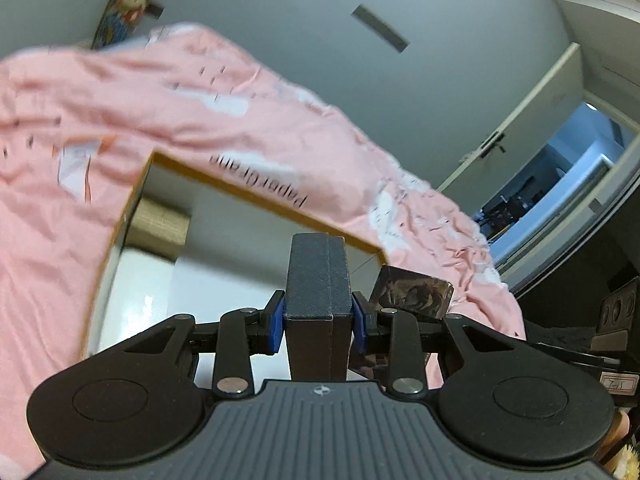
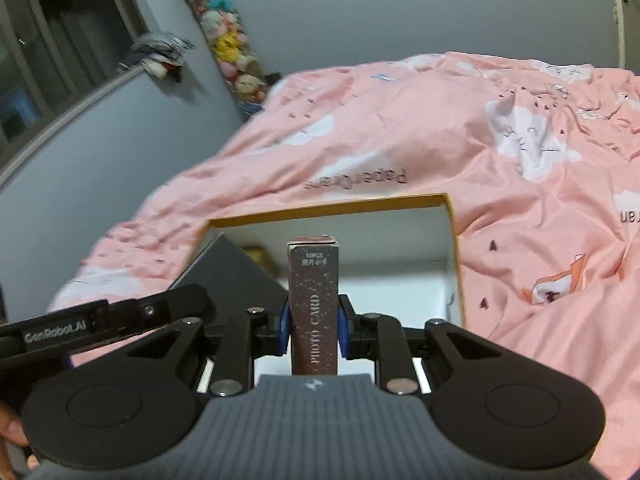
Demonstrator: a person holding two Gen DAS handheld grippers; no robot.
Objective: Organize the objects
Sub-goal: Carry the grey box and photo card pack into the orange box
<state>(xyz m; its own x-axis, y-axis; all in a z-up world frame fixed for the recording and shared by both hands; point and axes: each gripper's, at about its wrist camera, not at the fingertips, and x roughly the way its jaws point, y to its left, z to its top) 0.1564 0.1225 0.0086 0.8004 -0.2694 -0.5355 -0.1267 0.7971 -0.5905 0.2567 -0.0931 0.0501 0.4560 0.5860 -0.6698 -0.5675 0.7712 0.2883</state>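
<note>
My left gripper (image 1: 319, 322) is shut on a dark grey box (image 1: 316, 280), held upright over an open white box with a yellow rim (image 1: 256, 196) that lies on the pink bed cover. My right gripper (image 2: 313, 326) is shut on a dark red box marked PHOTO CARD (image 2: 314, 300), held upright over the same open box (image 2: 328, 210). The photo card box also shows in the left wrist view (image 1: 412, 290), to the right of the grey box. The grey box and left gripper show at left in the right wrist view (image 2: 232, 272). A tan object (image 2: 258, 254) lies inside the open box.
The pink cover (image 2: 440, 120) with white cloud prints spreads over the bed. A hanging column of plush toys (image 2: 228, 40) stands at the far wall. A window (image 2: 52, 40) is on the left. A white door (image 1: 516, 128) and dark furniture (image 1: 600, 320) are on the right.
</note>
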